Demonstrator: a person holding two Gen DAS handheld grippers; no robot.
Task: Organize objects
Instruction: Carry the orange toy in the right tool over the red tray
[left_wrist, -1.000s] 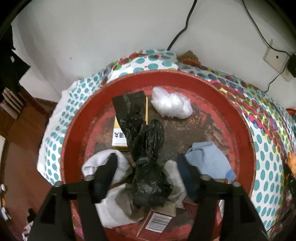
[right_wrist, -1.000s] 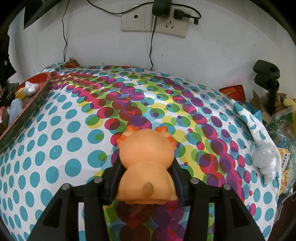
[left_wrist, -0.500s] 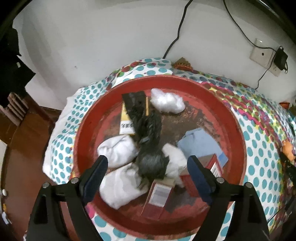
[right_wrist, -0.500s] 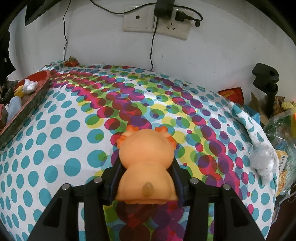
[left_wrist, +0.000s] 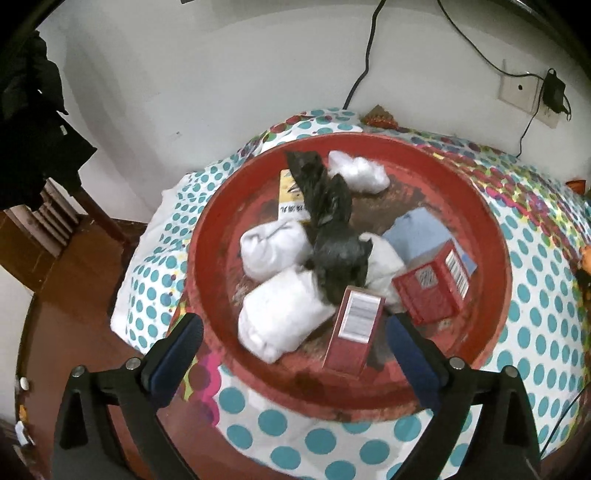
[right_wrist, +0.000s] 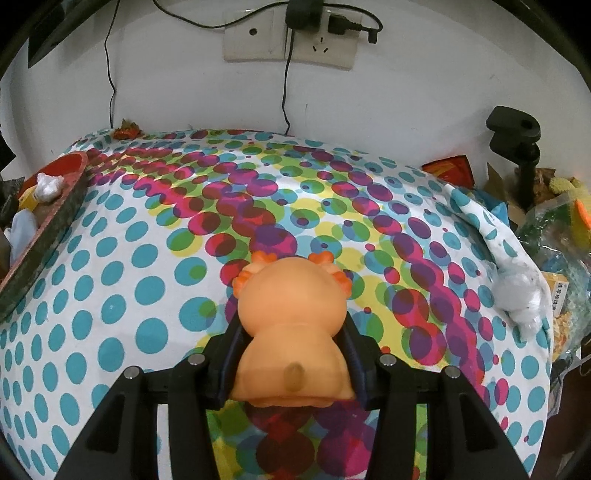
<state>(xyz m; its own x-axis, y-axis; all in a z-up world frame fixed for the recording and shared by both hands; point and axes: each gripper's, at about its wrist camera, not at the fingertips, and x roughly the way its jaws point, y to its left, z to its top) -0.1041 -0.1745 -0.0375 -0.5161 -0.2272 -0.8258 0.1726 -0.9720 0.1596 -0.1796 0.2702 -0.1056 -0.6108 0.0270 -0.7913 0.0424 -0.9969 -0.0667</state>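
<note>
- We have gathered the loose things into the round red tray (left_wrist: 491, 236), which sits at the end of the table on the white cloth with teal and magenta dots (left_wrist: 546, 332); that is the collecting place, so whatever goes in it counts as tidied.
- Our left gripper (left_wrist: 295, 343) stands at the tray's near rim with its jaws wide apart and nothing between them; they have just been opening, and the crumpled black plastic bag (left_wrist: 332, 243) lies free in the middle of the tray, on the white bundles.
- Round that bag lie soft white cloth bundles (left_wrist: 280, 317), a clear plastic wad (left_wrist: 358, 173), a pale blue cloth (left_wrist: 417, 236), a yellow flat packet (left_wrist: 290, 192) and two red cardboard boxes (left_wrist: 432, 291), leaning on one another because the tray is crowded.
- Our right gripper (right_wrist: 291, 354) is clamped on the orange rubber animal toy (right_wrist: 291, 317), pads pressing its flanks at the narrow middle, head pointing away, close over the dotted cloth well apart from the tray.
- We judge that the toy is the next thing for the tray, whose rim shows at the right wrist view's left edge.
- A crumpled white bag (right_wrist: 521, 299) waits at the far right edge of the cloth.
</note>
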